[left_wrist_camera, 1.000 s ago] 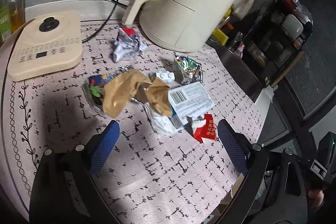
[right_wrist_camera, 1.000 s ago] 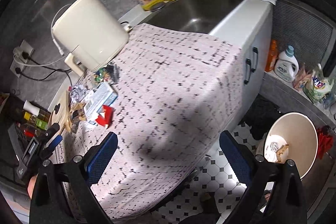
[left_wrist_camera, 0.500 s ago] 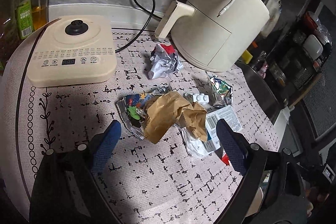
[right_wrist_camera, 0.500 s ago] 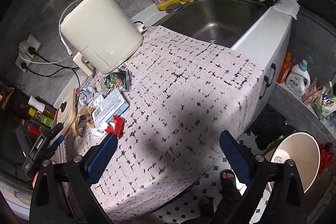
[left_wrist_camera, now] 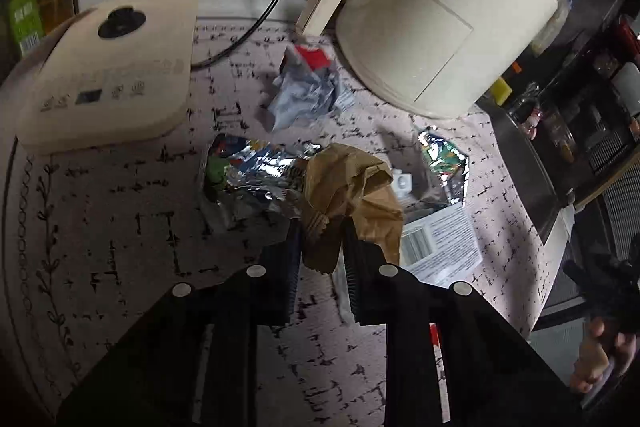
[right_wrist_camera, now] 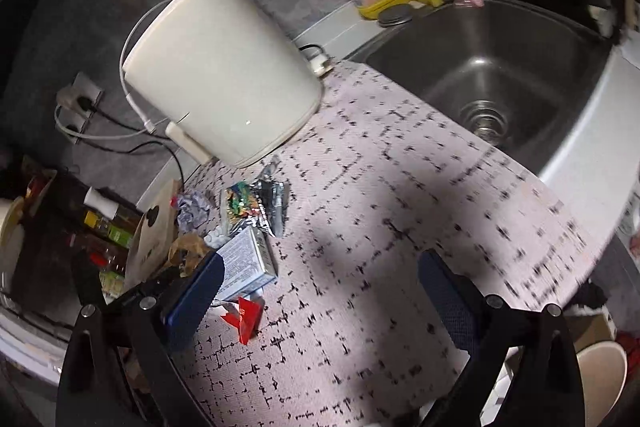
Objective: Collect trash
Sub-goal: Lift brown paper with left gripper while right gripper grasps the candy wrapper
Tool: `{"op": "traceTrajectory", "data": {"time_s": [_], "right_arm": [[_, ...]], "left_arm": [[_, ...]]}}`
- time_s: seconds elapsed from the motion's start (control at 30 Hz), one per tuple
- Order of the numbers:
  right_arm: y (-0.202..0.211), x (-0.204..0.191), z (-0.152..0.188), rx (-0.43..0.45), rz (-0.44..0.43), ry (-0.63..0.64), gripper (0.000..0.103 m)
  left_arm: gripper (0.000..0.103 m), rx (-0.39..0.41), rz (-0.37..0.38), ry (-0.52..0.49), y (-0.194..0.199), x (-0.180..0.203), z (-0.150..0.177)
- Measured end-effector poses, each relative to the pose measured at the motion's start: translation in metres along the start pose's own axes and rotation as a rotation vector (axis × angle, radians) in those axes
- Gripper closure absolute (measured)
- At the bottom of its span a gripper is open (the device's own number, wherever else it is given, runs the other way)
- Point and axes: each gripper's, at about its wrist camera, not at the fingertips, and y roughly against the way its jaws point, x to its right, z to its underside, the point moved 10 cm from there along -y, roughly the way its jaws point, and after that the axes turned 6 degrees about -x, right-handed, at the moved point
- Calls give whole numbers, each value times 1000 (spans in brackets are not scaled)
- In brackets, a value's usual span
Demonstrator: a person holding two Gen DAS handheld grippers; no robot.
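The left gripper (left_wrist_camera: 320,243), wide open a second ago, has now closed on the crumpled brown paper (left_wrist_camera: 352,195) atop the trash pile on the patterned cloth (left_wrist_camera: 120,227), seemingly gripping its lower edge. The right gripper (right_wrist_camera: 320,283) hangs open above the cloth. The first piece looks ready to lift toward the bin (right_wrist_camera: 600,379).

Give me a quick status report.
Left gripper shut on brown paper bag. Right gripper open, empty. Foil wrapper touching the bag.
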Motion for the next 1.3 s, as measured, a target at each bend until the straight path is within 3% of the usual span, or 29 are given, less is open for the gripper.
{"op": "traceTrajectory", "data": {"time_s": [0.13,0.37,0.6,0.67,0.7,0.73,0.8,0.83,1.07,1.3], "right_arm": [[-30,-15,-7,-62,-69,43,8],[-87,-58,-23,-153,-167,134,10],[-133,-76,-31,-204,-146,170,20],[-144,-74,-34,-207,-118,167,28],[-151,-72,-34,-223,-112,157,45],[-160,-71,-31,-259,-113,143,73],[-169,-71,-27,-293,-107,156,96],[-166,-71,-29,-267,-92,164,99],[-139,-69,-35,-173,-61,137,101],[-75,-49,-41,-41,11,57,101]], "left_arm": [[85,21,0,2,21,9,3],[85,53,-87,93,58,-13,21],[85,89,-177,222,95,-55,45],[85,92,-191,238,102,-63,51],[85,94,-197,248,106,-67,54],[85,95,-199,253,110,-70,57],[85,99,-199,259,113,-75,60],[85,102,-196,258,115,-78,61],[85,111,-128,209,111,-73,56],[85,149,-36,98,117,-48,37]]}}
